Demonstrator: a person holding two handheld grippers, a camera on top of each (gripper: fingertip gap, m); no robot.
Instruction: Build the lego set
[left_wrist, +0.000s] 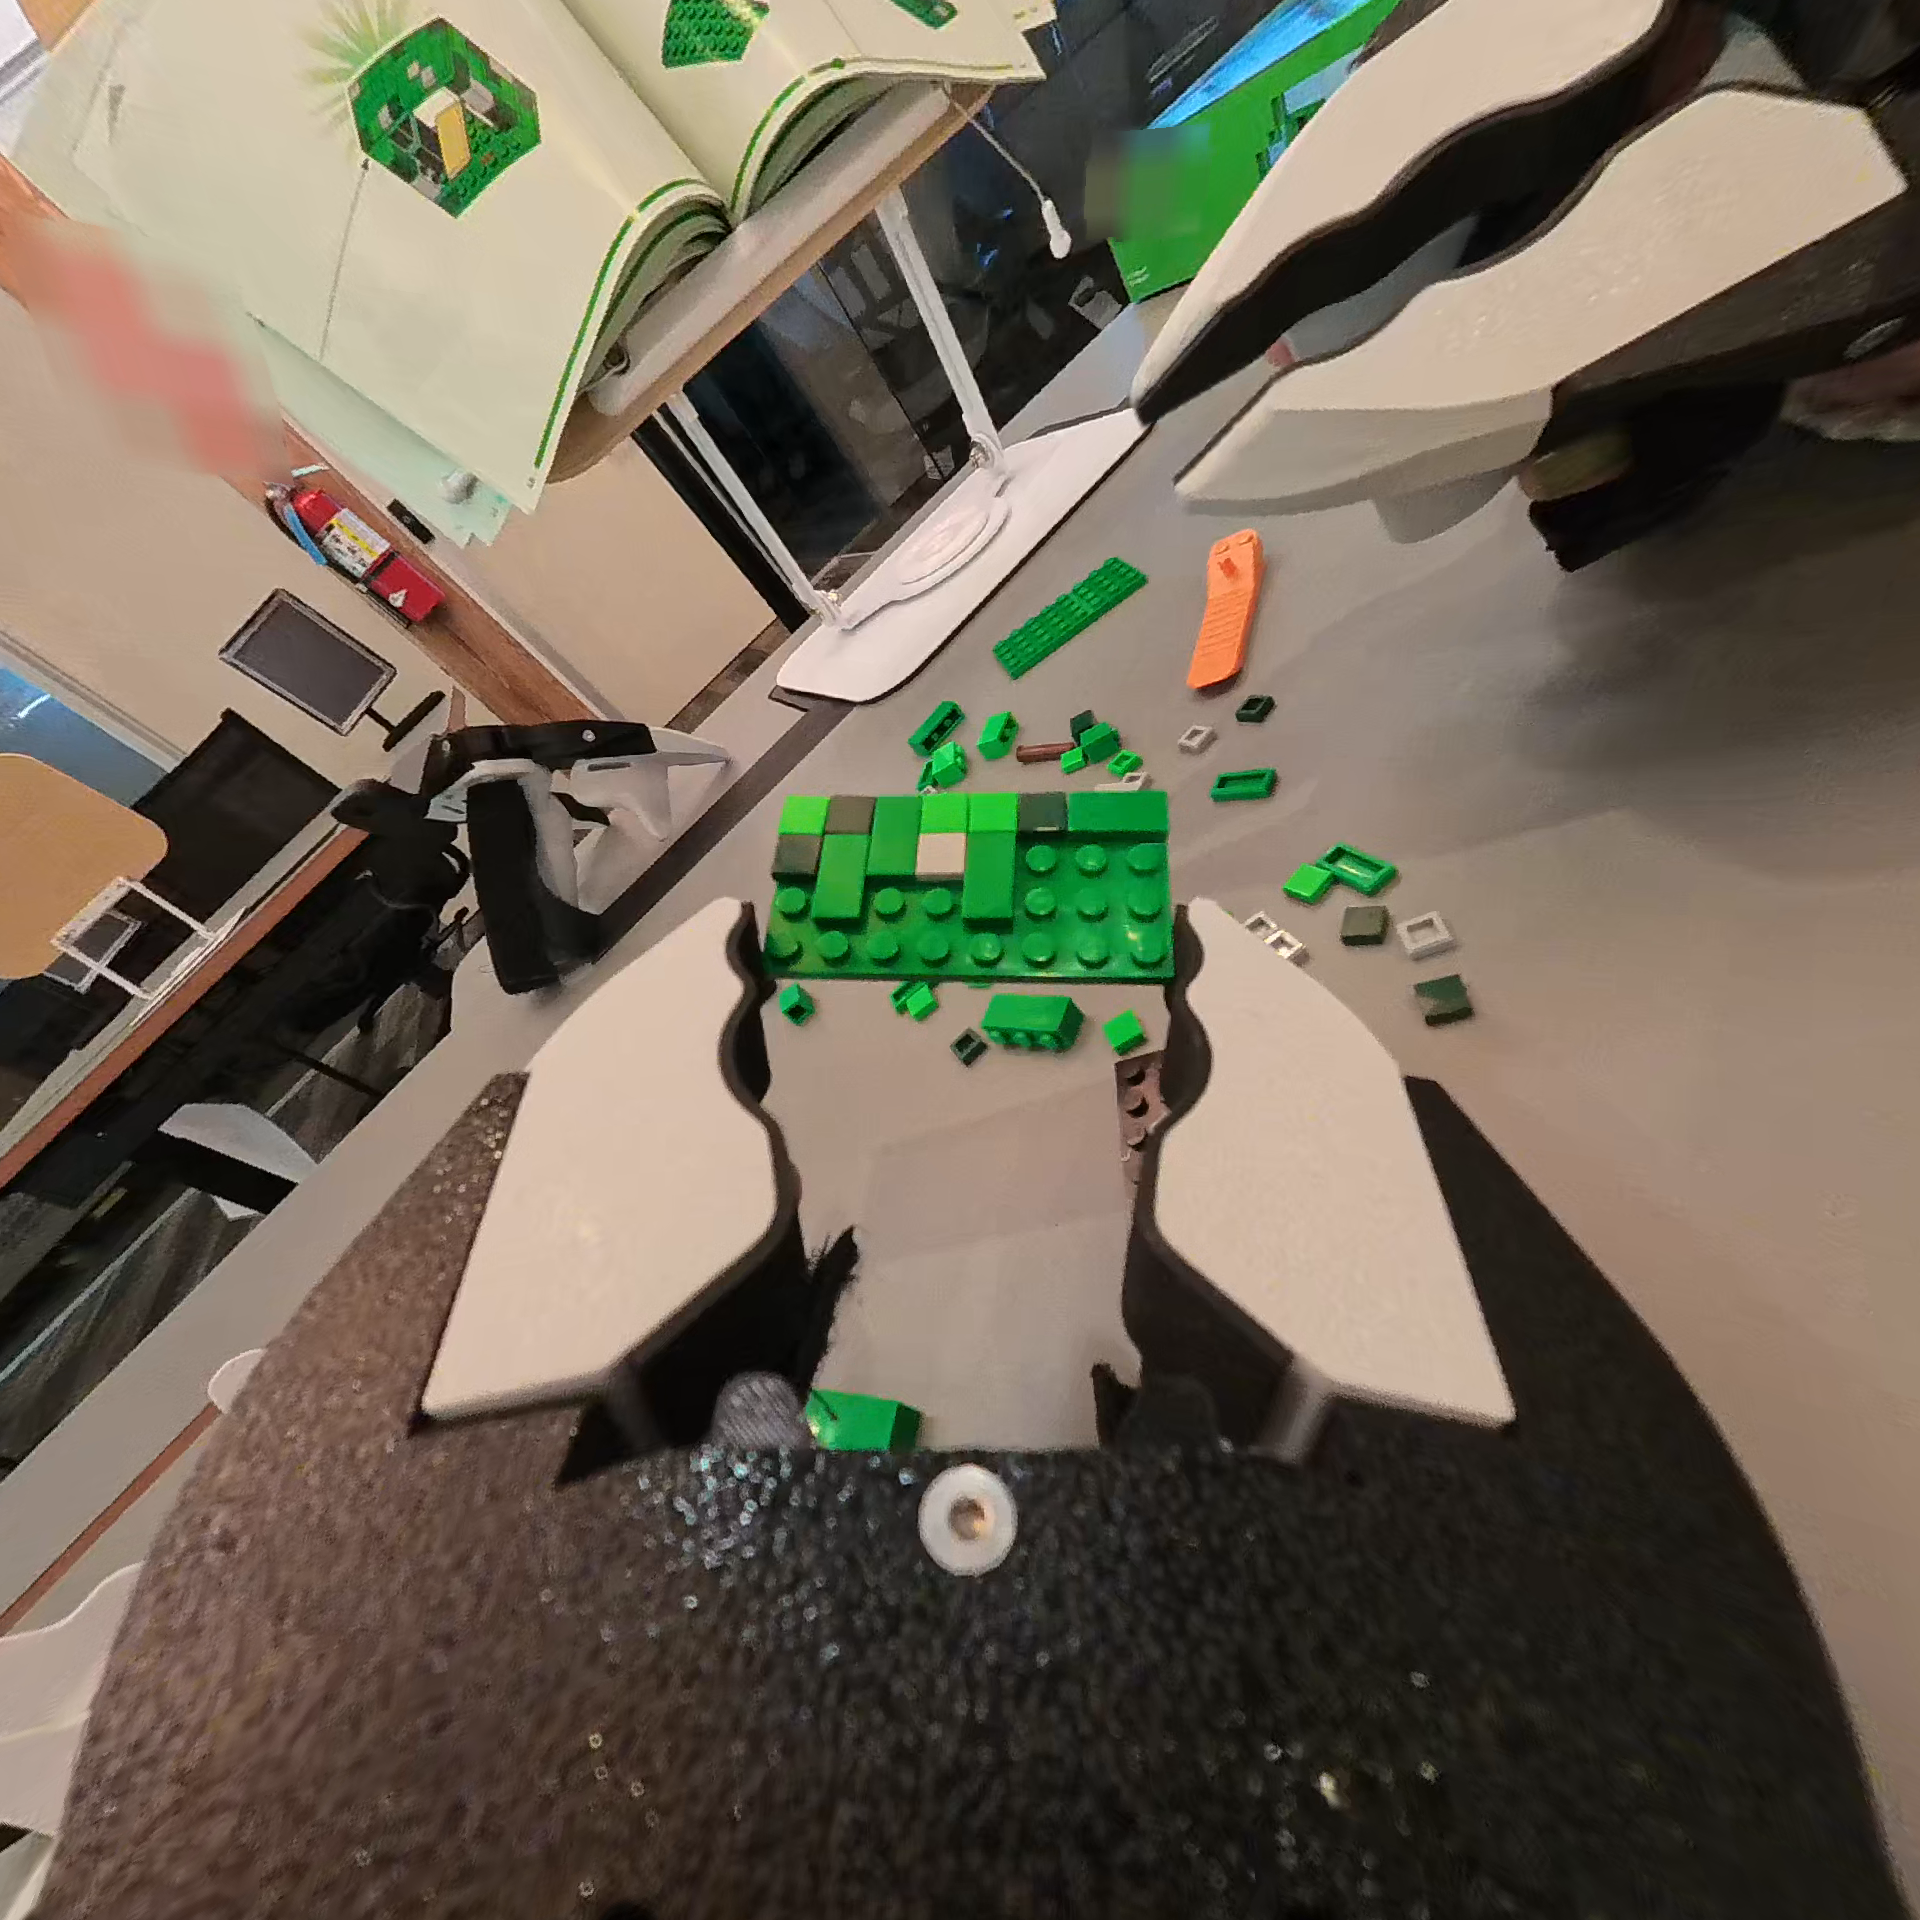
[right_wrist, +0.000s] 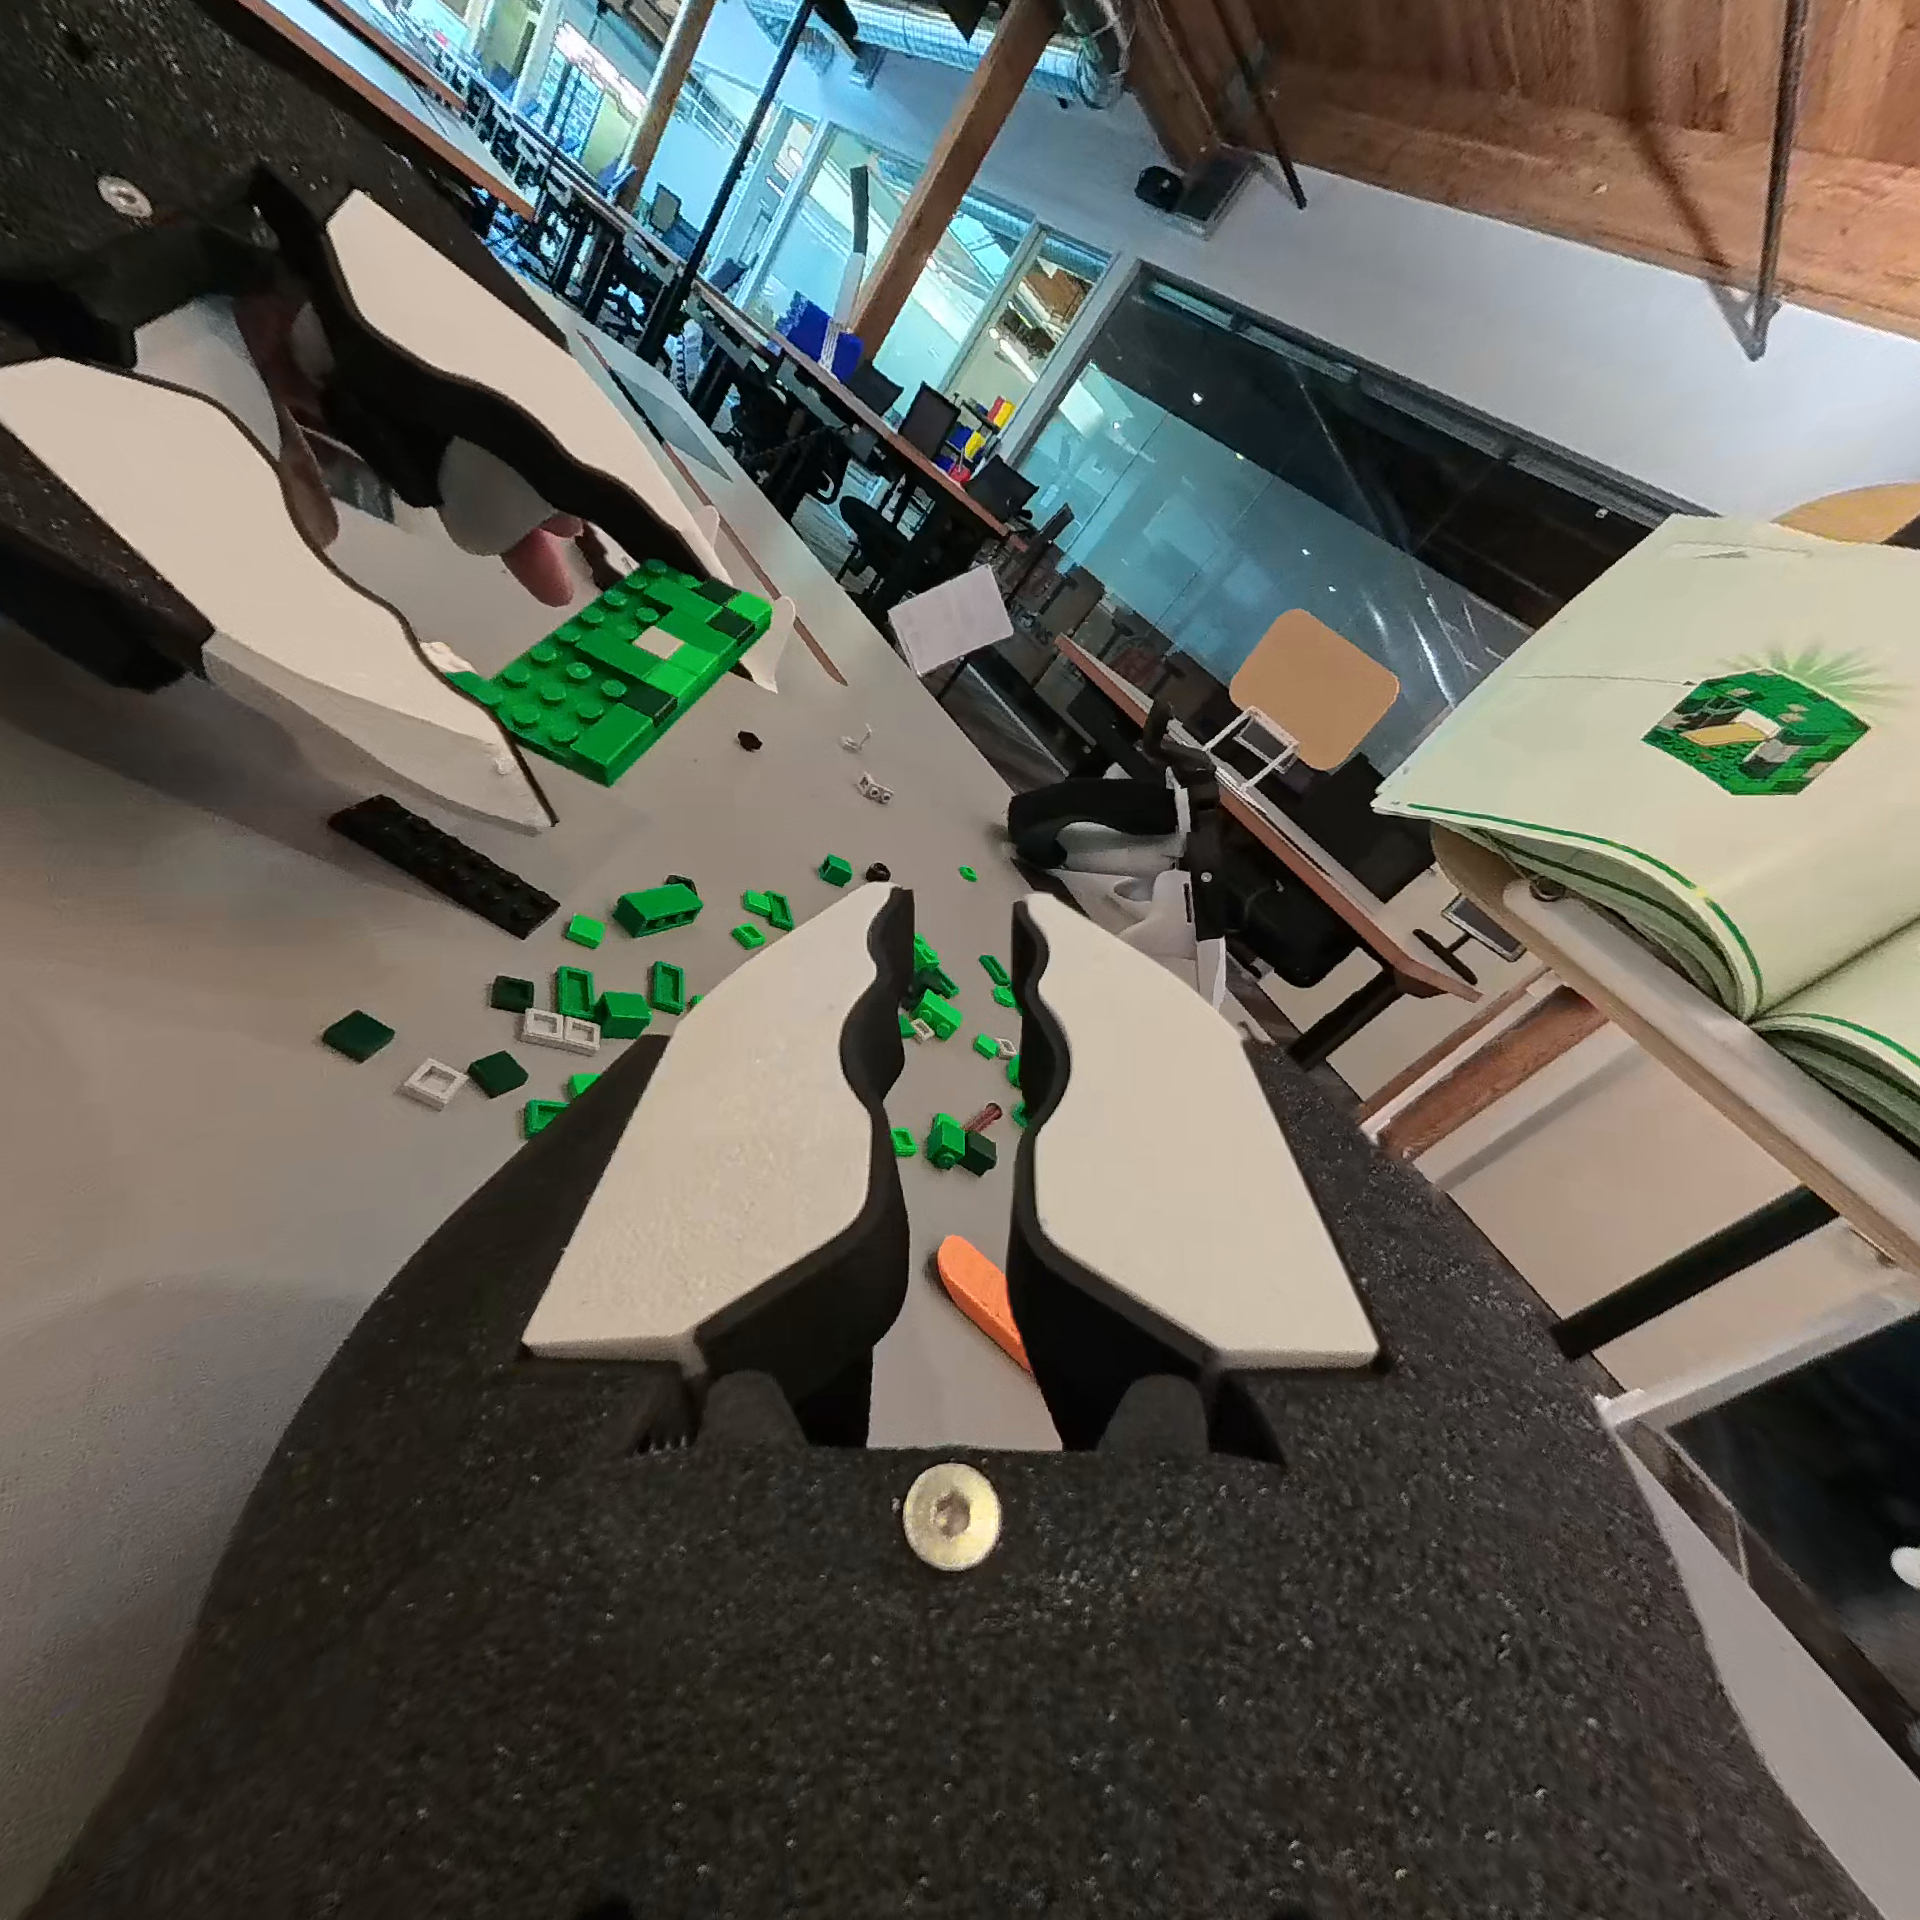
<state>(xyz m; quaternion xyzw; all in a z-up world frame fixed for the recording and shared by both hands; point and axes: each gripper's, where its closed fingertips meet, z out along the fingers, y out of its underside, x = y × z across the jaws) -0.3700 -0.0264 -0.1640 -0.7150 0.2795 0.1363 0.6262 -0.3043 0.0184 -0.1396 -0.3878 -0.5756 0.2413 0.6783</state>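
Two claws work over a grey worktop (left_wrist: 1558, 1039). An open booklet (left_wrist: 416, 208) sits on a stand behind. The left claw (left_wrist: 966, 935) is clamped on the green plate (left_wrist: 1039, 925), part-covered with tiles and held above the worktop. The right claw (right_wrist: 961, 909) hangs slightly apart, gripping nothing, over loose green pieces (right_wrist: 649, 909). An orange separator (left_wrist: 1226, 613) lies nearby.

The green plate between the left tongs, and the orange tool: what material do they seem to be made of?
The green plate looks like hard moulded plastic, glossy: light glints on its round studs and smooth tiles. The orange tool seems to be the same kind of plastic but duller, with an even colour and moulded ridges. The left tongs grip the plate by its two ends.
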